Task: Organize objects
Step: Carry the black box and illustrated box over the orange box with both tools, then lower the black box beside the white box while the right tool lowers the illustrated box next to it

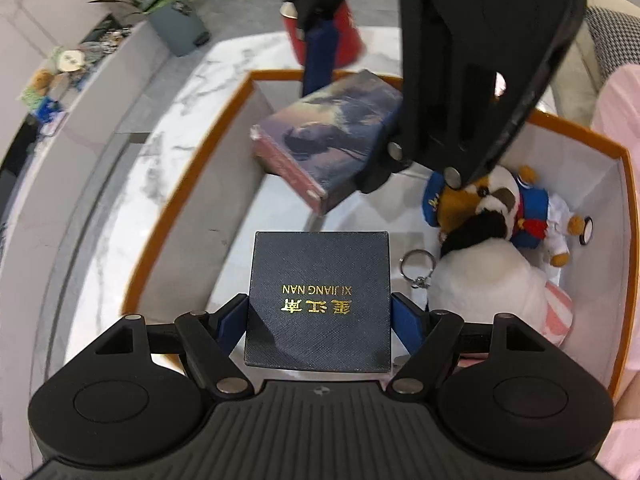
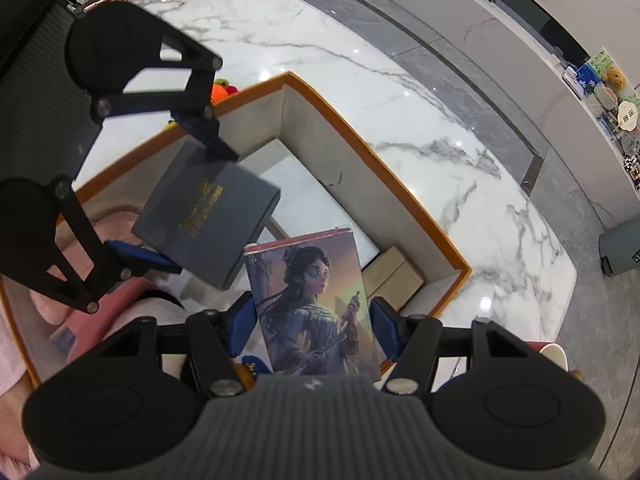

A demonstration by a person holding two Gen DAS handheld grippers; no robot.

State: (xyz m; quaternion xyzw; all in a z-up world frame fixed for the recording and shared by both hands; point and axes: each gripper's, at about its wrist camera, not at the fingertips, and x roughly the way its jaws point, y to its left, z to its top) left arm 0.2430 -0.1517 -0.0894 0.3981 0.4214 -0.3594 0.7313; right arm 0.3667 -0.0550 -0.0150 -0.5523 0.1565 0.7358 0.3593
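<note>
**Marble floor, grey bands, cluttered ledge**

White marble floor [image 2: 400, 92] with grey veining, glossy with light spots. Darker grey bands [image 2: 500, 92] curve across it farther out. A pale ledge [image 1: 100, 80] carries small trinkets; a potted plant [image 1: 168, 12] stands at its far end.

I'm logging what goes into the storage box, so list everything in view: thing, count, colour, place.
storage box: one, orange rim, pale inside, on the marble floor
dark gift box: one, navy with gold lettering, held over the storage box
illustrated box: one, painted figure on front, red edge, held over the storage box
plush toys: at least two, a brown-and-white one in blue clothes and a white-and-pink one, inside the storage box
key ring: one, metal, beside the plush toys
tan carton: one, inside, in a corner
red canister: one, on the floor beyond the storage box
left gripper: shut on the dark gift box
right gripper: shut on the illustrated box
</note>
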